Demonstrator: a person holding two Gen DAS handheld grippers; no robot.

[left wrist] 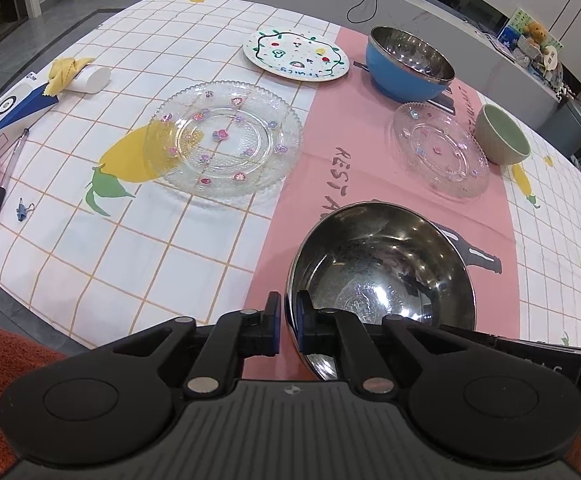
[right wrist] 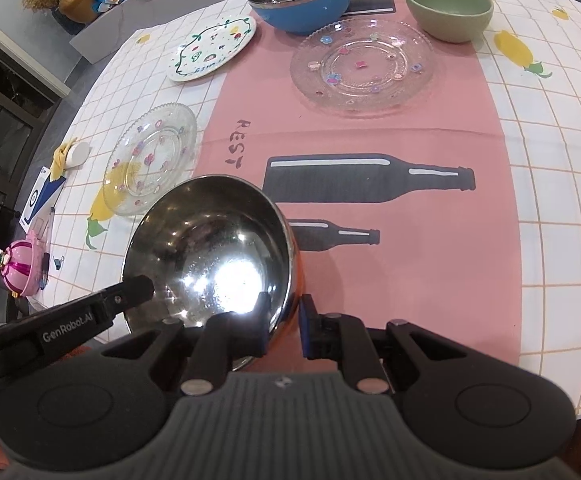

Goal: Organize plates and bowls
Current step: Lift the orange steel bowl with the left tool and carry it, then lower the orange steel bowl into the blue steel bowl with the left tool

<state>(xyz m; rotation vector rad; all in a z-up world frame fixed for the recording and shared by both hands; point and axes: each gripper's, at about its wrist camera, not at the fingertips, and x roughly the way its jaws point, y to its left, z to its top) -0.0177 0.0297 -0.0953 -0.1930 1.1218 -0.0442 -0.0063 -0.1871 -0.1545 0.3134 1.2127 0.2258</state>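
Note:
A steel bowl (left wrist: pixel 382 272) with an orange outside is held by both grippers near the table's front. My left gripper (left wrist: pixel 288 324) is shut on its left rim, one pad inside and one outside. My right gripper (right wrist: pixel 286 320) is shut on the right rim of the same bowl (right wrist: pixel 210 252). Farther off lie a large glass plate (left wrist: pixel 226 140), a white painted plate (left wrist: pixel 296 54), a blue steel-lined bowl (left wrist: pixel 408 64), a smaller glass plate (left wrist: pixel 440 152) and a green bowl (left wrist: pixel 500 134).
At the left edge lie a blue-white box (left wrist: pixel 10 108), a white roll with a yellow cloth (left wrist: pixel 86 76), pens (left wrist: pixel 0 188), a binder clip (left wrist: pixel 22 210) and a pink toy (right wrist: pixel 20 268). A pink runner (right wrist: pixel 370 140) crosses the checked tablecloth.

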